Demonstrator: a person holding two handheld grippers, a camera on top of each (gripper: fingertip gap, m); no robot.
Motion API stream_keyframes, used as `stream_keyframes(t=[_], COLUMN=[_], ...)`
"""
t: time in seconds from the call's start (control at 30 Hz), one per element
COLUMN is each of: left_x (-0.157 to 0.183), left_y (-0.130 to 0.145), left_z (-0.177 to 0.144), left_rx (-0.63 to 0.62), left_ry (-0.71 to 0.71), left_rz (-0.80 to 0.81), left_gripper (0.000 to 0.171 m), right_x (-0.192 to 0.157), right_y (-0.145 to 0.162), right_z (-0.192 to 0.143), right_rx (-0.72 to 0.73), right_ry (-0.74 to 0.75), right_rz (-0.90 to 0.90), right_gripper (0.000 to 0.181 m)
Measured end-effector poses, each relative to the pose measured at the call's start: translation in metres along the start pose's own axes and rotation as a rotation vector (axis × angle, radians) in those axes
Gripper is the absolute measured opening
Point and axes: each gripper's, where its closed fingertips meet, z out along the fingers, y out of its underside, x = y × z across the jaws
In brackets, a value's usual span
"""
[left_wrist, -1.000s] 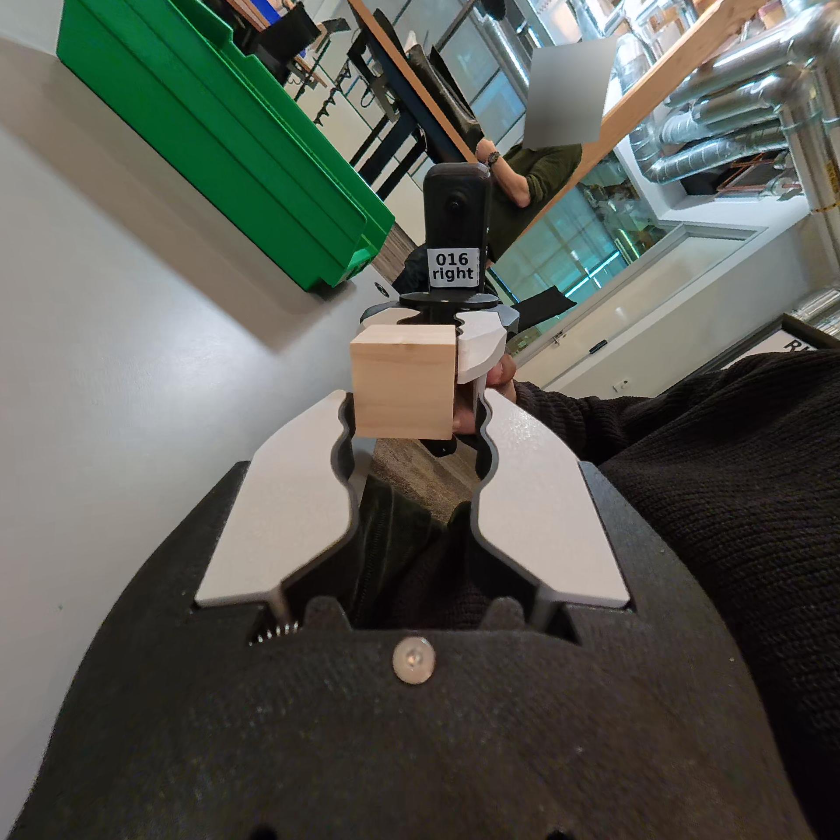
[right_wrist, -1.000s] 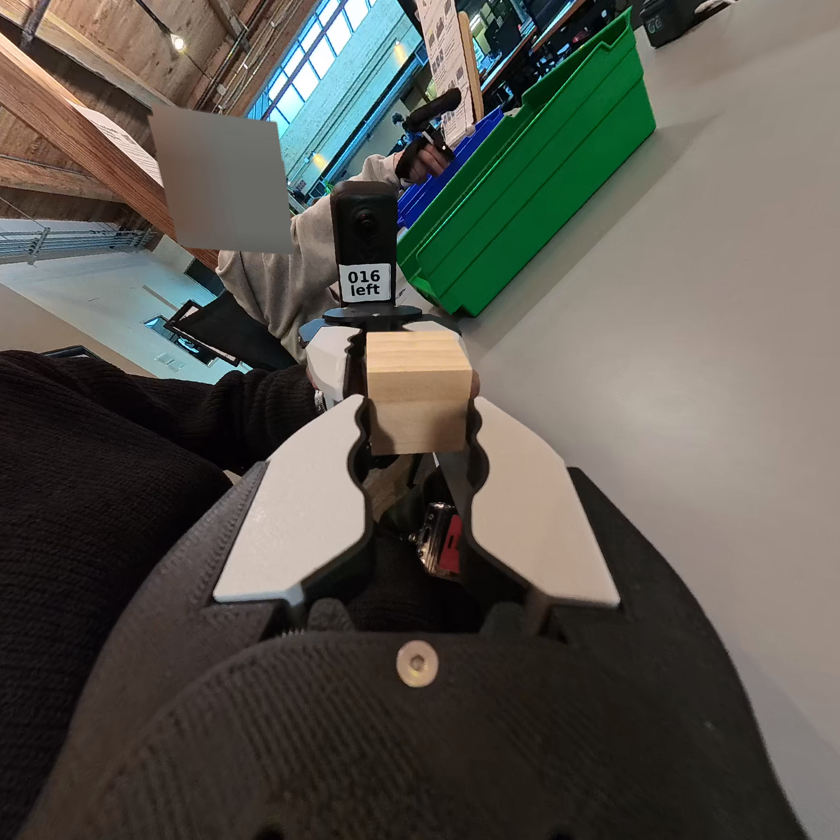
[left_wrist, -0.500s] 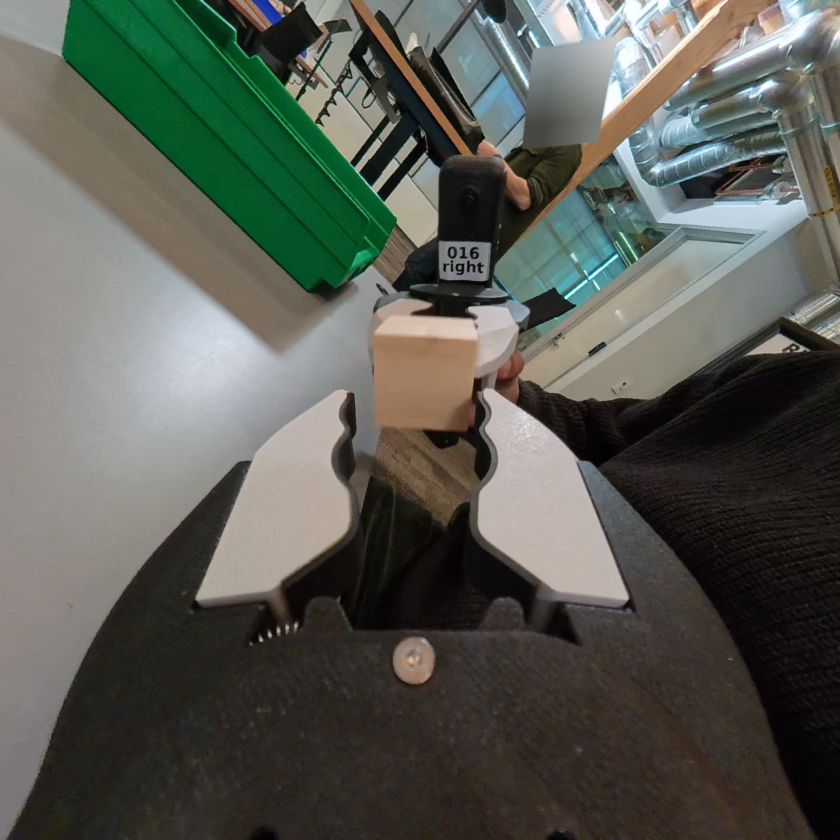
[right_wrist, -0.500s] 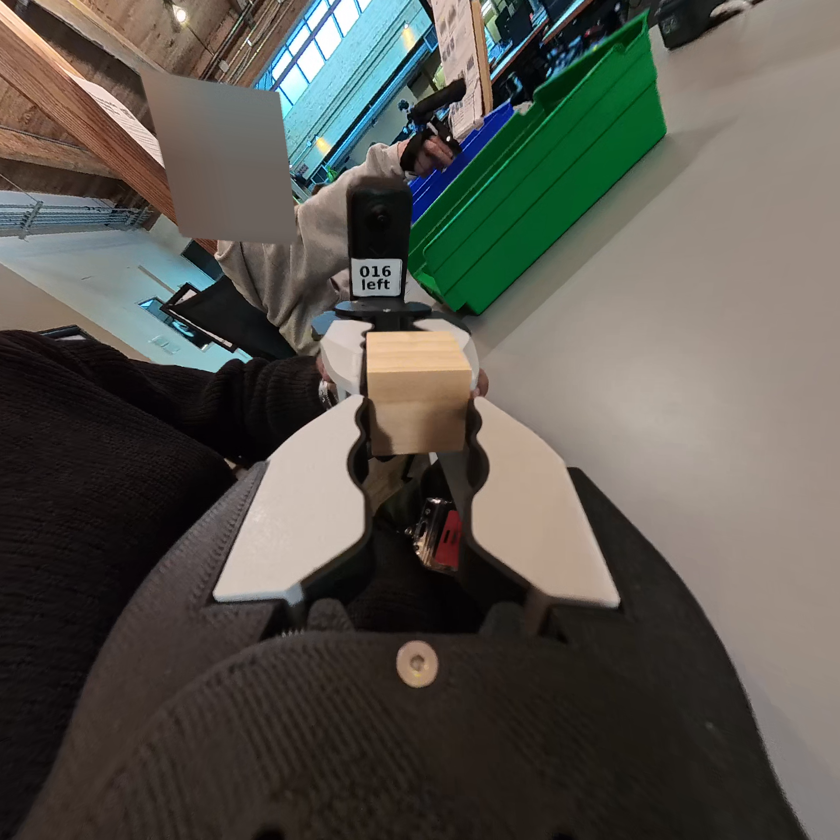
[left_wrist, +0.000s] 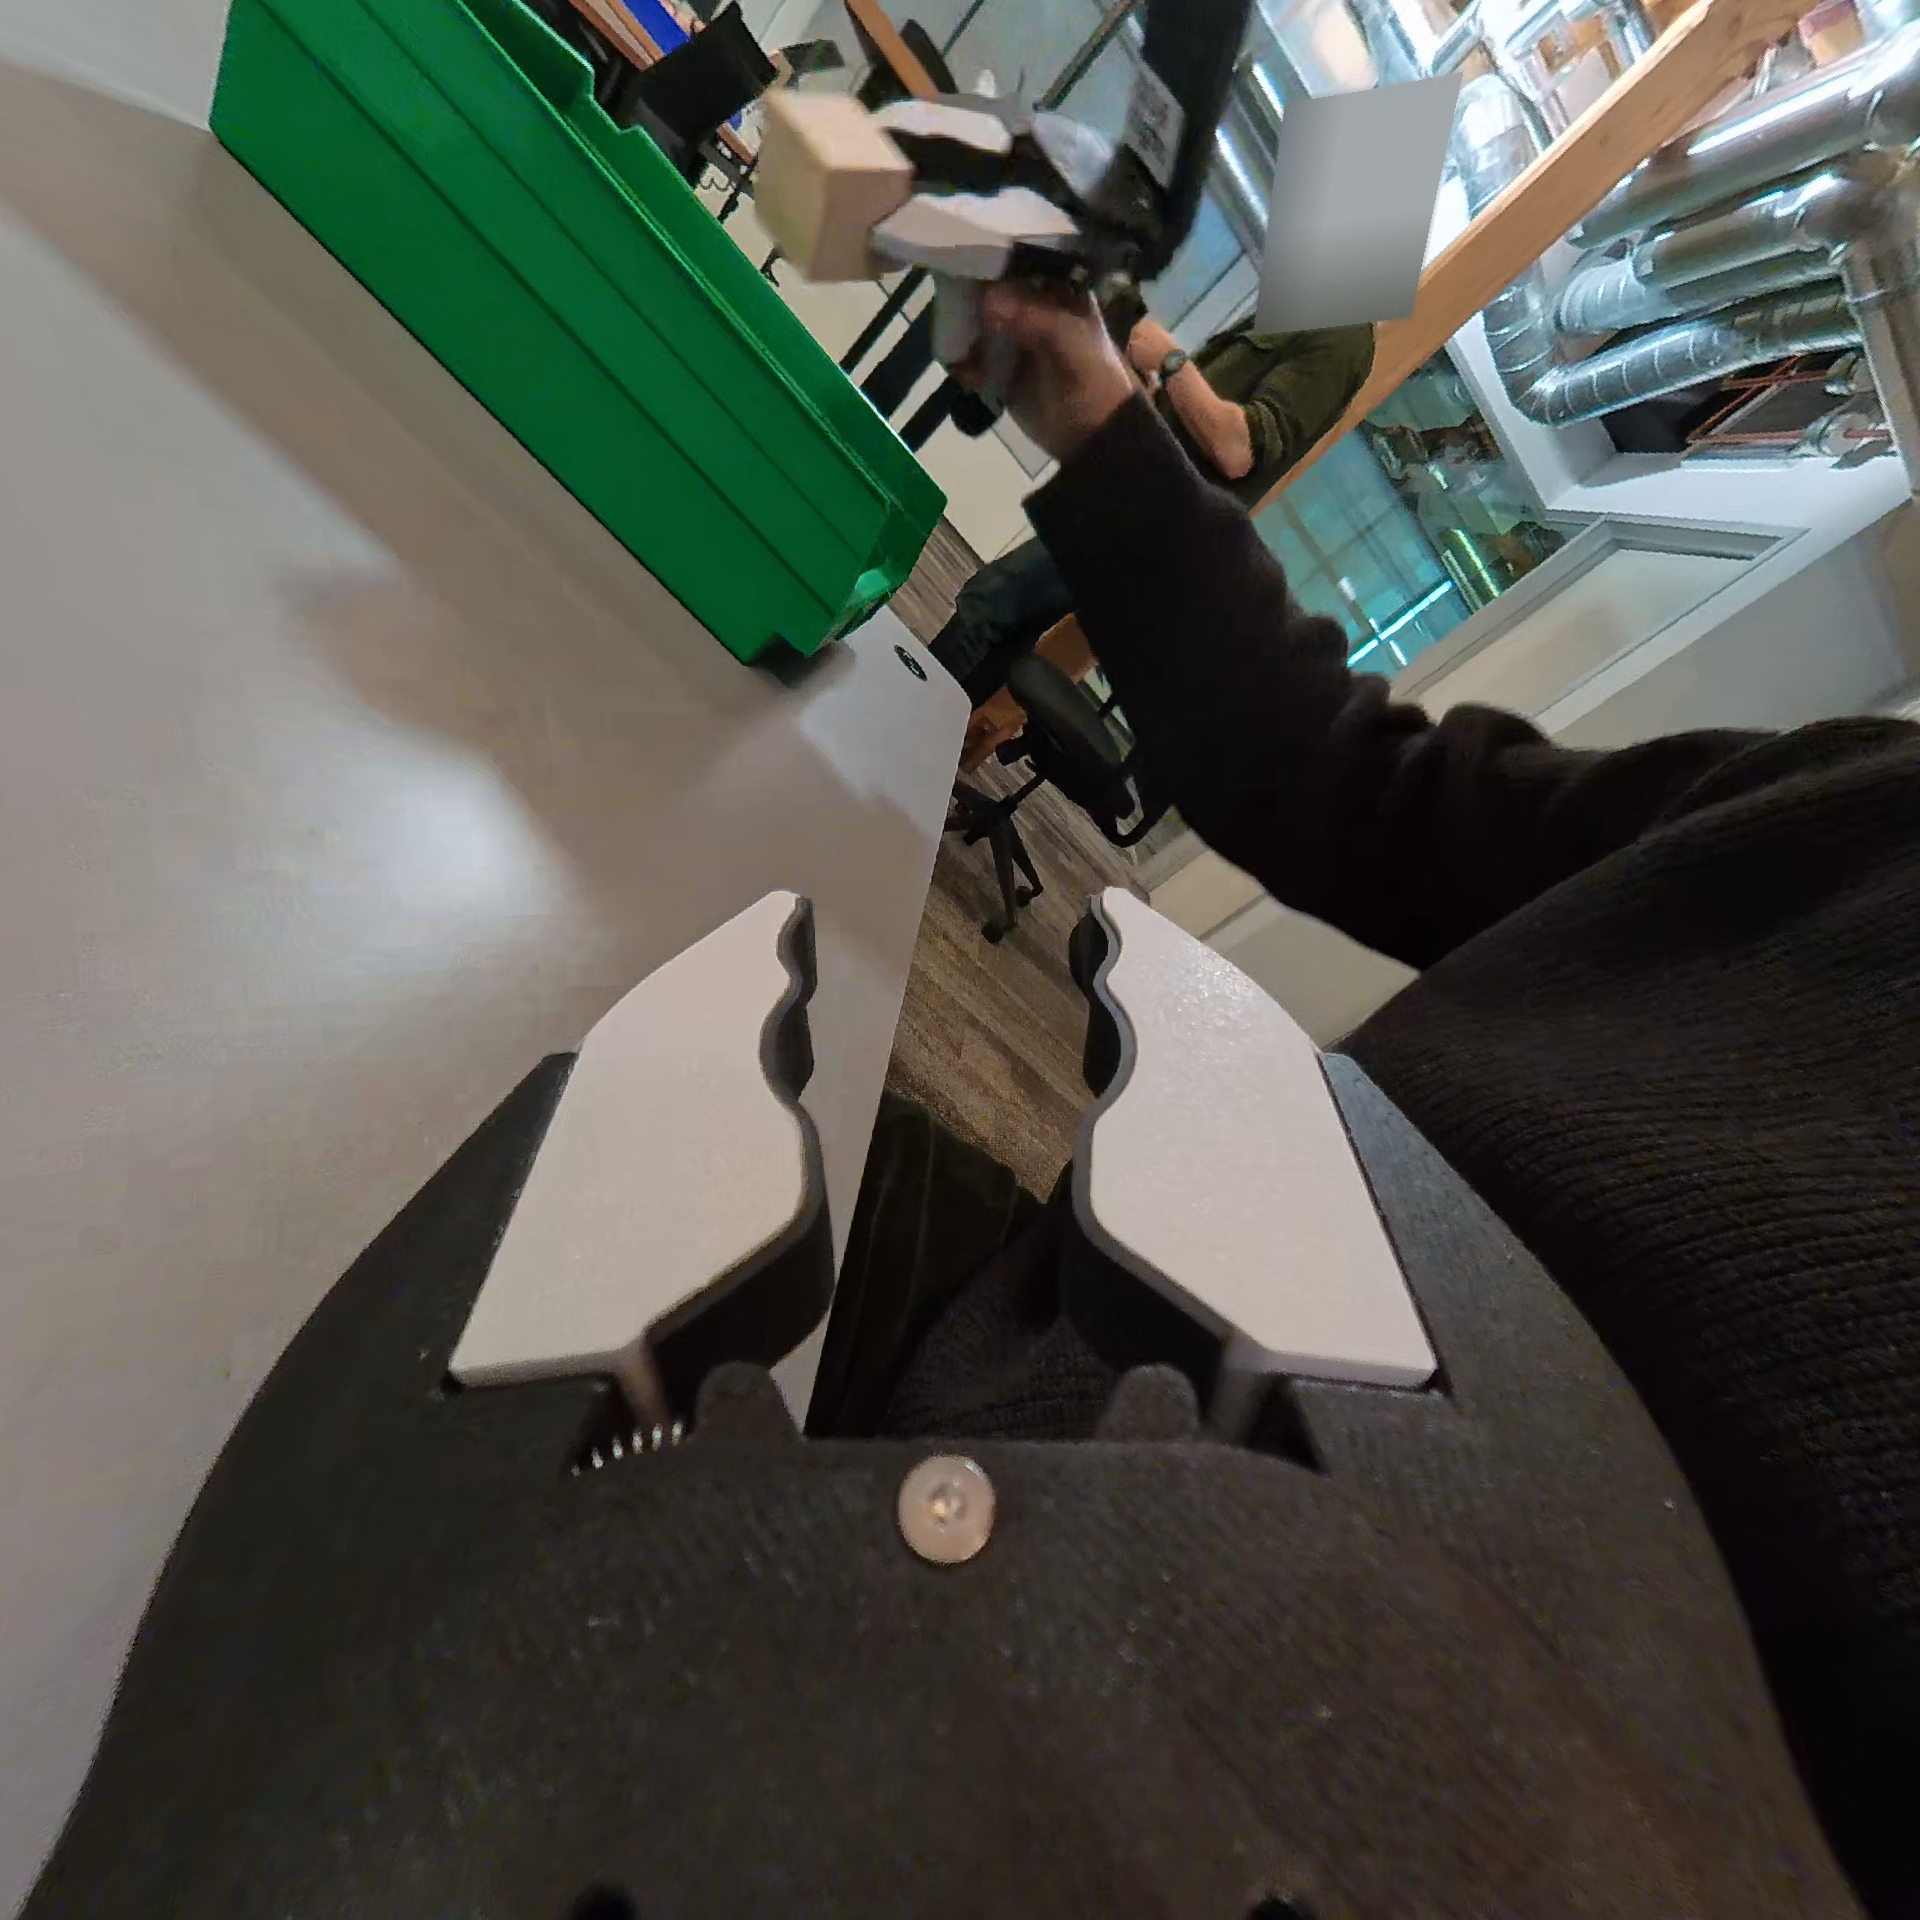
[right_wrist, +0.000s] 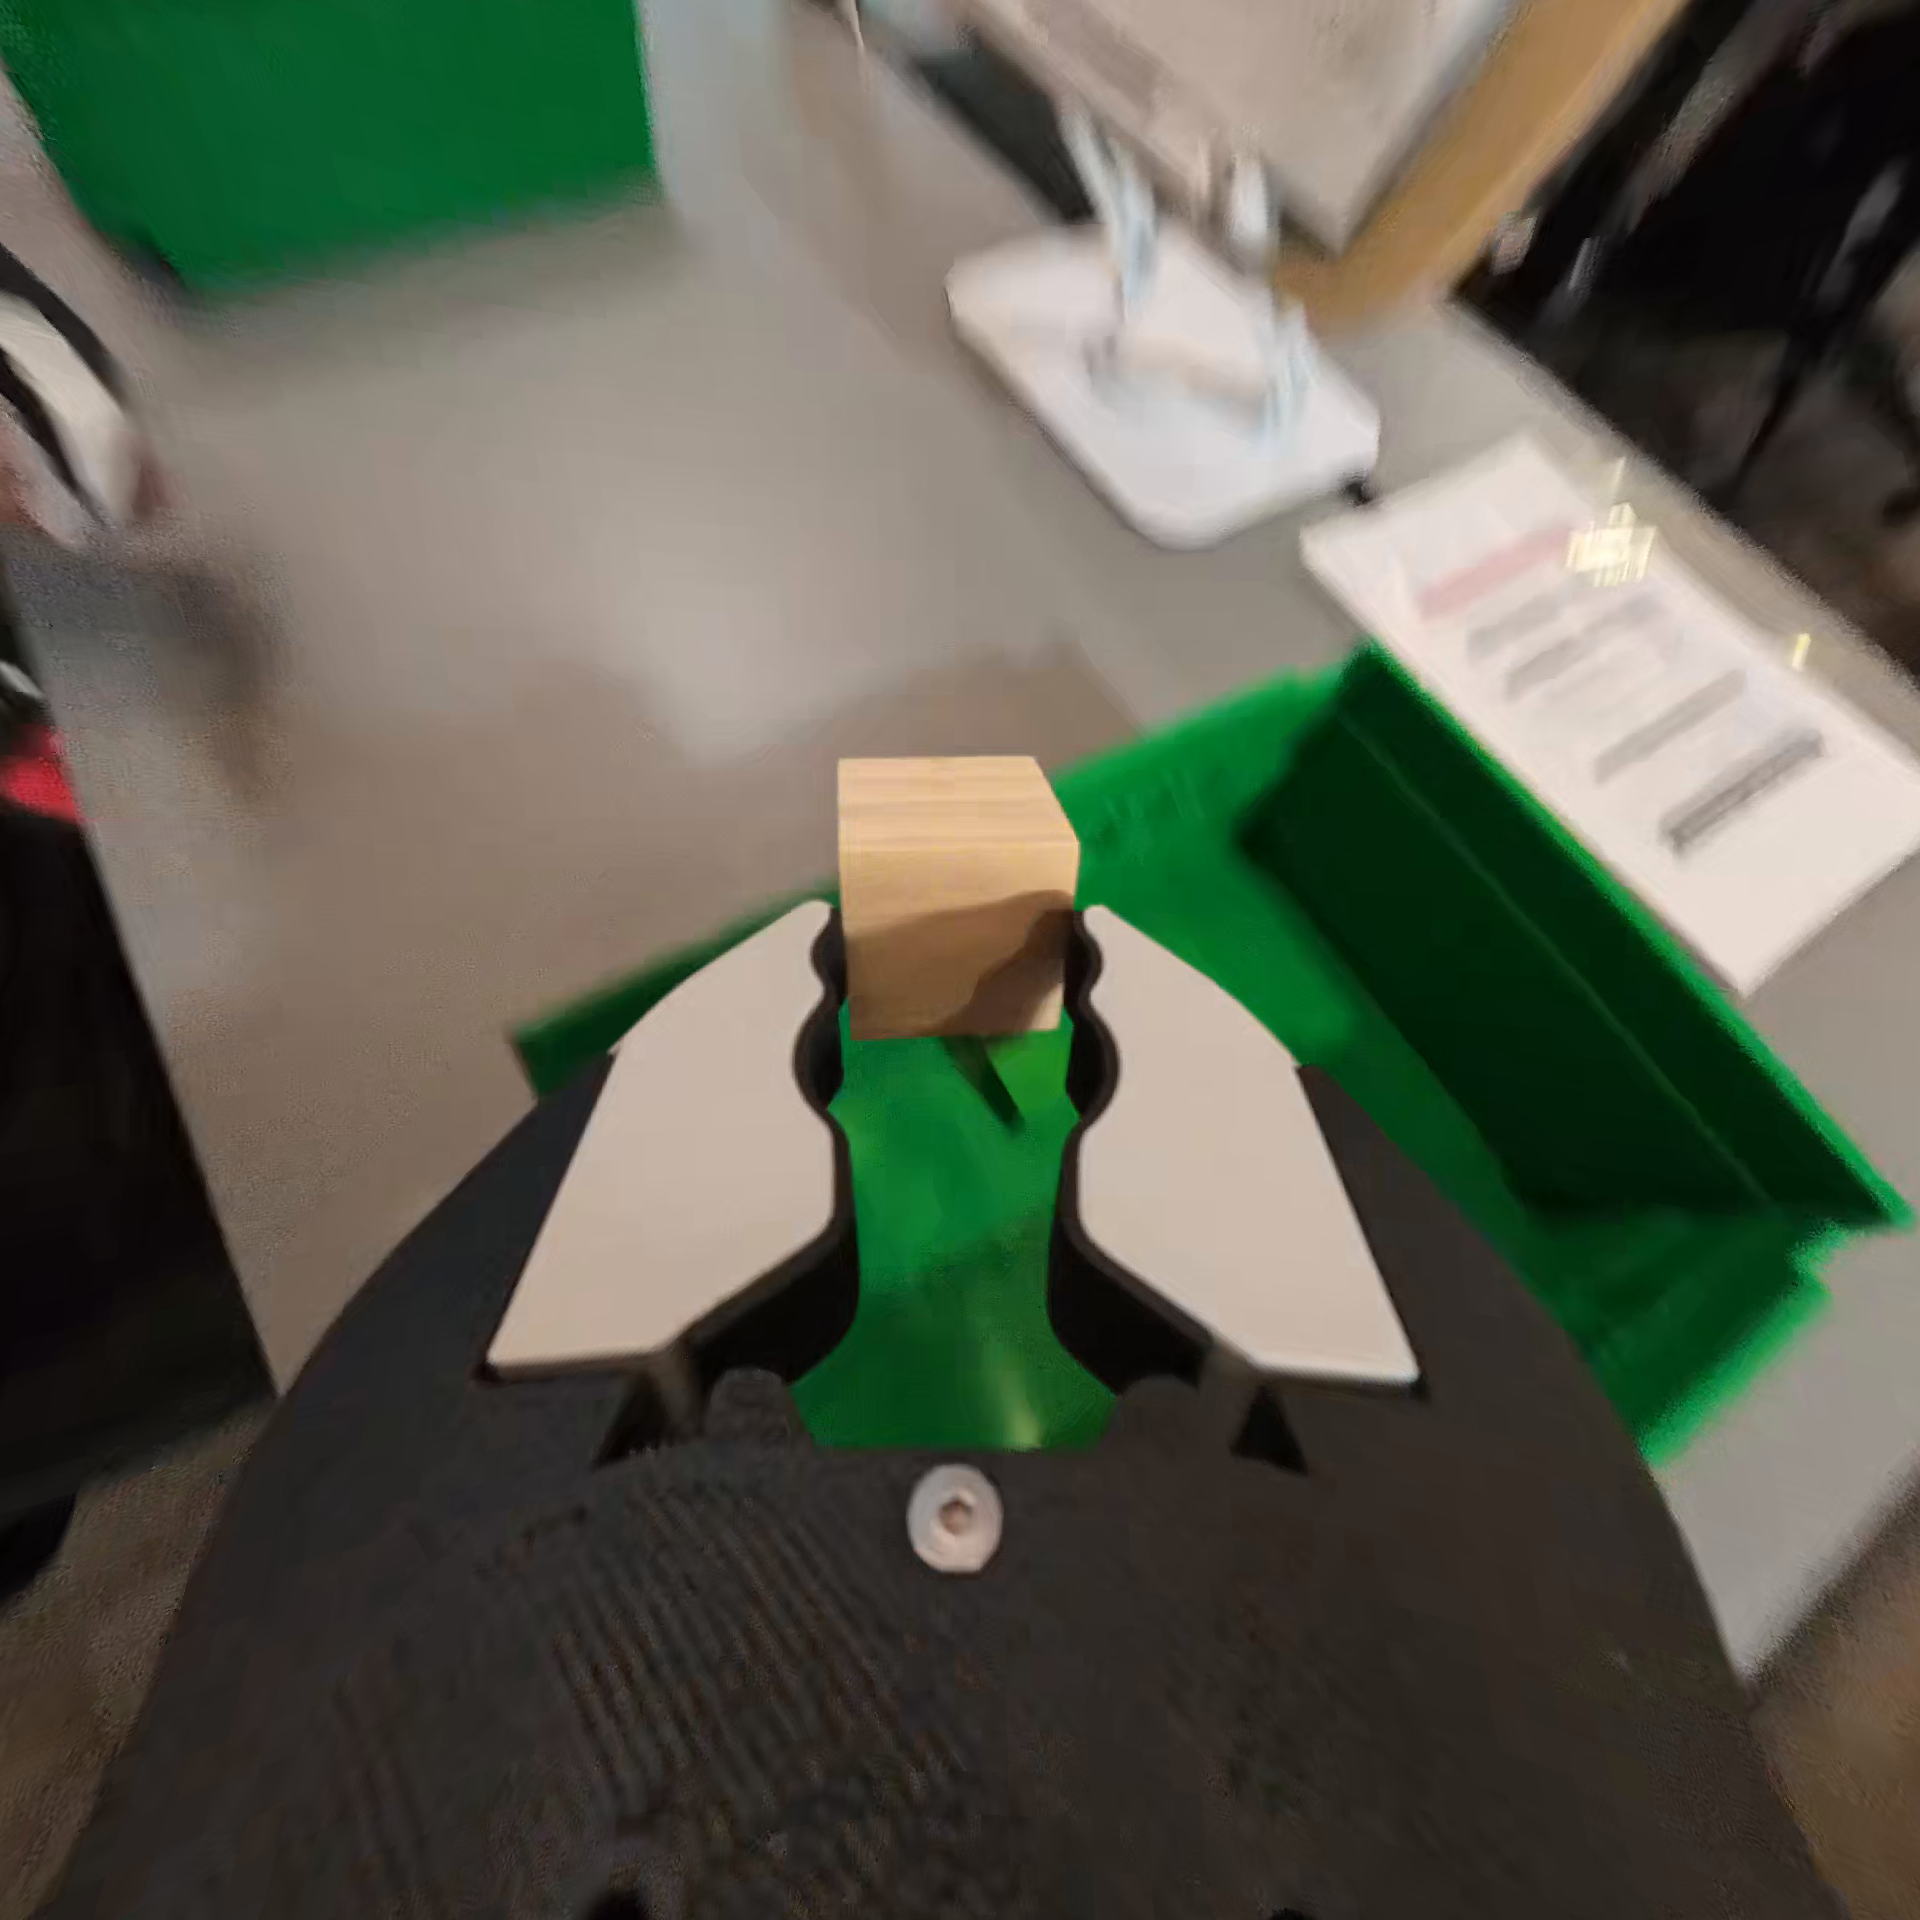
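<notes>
While the left claw (left_wrist: 940, 997) sits with its fingers apart and nothing between them, it hangs over the near edge of the grey worktop (left_wrist: 312, 831), the left finger above the surface and the right finger past the edge. Far ahead and above it, the right claw (left_wrist: 883, 177) clamps a wooden cube (left_wrist: 826, 182), held by a hand (left_wrist: 1049, 374) in a black sleeve. A green bin (left_wrist: 582, 353) stands on the worktop ahead-left, below the cube.

Right wrist view, blurred: the right claw (right_wrist: 956, 914) is clamped on the wooden cube (right_wrist: 951, 894), which sticks out past the fingertips. A green bin (right_wrist: 1455, 1039) lies below and right of it. Printed sheets (right_wrist: 1621, 686) lie far right, a white base (right_wrist: 1164, 395) ahead.
</notes>
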Motion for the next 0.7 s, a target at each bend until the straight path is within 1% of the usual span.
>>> stream_keyframes(t=[0.07, 0.17, 0.27, 0.4, 0.57, 0.63, 0.7], left_x=[-0.002, -0.006, -0.008, -0.012, -0.018, -0.020, -0.020], left_y=[0.001, 0.005, 0.010, 0.014, 0.013, 0.012, 0.012], left_z=[0.002, 0.004, 0.006, 0.008, 0.007, 0.007, 0.008], left_rx=[-0.009, -0.029, -0.057, -0.069, -0.068, -0.056, -0.058], left_ry=[-0.012, -0.034, -0.037, -0.037, -0.041, -0.052, -0.051], left_rz=[0.010, 0.034, 0.043, 0.022, 0.002, 0.007, 0.007], left_gripper=[0.050, 0.050, 0.050, 0.050, 0.049, 0.045, 0.045], right_x=[0.026, 0.044, 0.051, 0.058, 0.059, 0.060, 0.060], right_y=[0.036, 0.080, 0.109, 0.126, 0.139, 0.142, 0.139], right_z=[0.007, 0.018, 0.031, 0.036, 0.035, 0.035, 0.037], right_rx=[-0.209, -0.484, -0.655, -0.801, -0.940, -0.976, -0.972], right_ry=[-0.006, -0.027, -0.067, -0.097, -0.134, -0.148, -0.162], right_rz=[-0.020, -0.108, -0.175, -0.260, -0.367, -0.401, -0.429], right_gripper=[0.041, 0.041, 0.042, 0.042, 0.042, 0.042, 0.042])
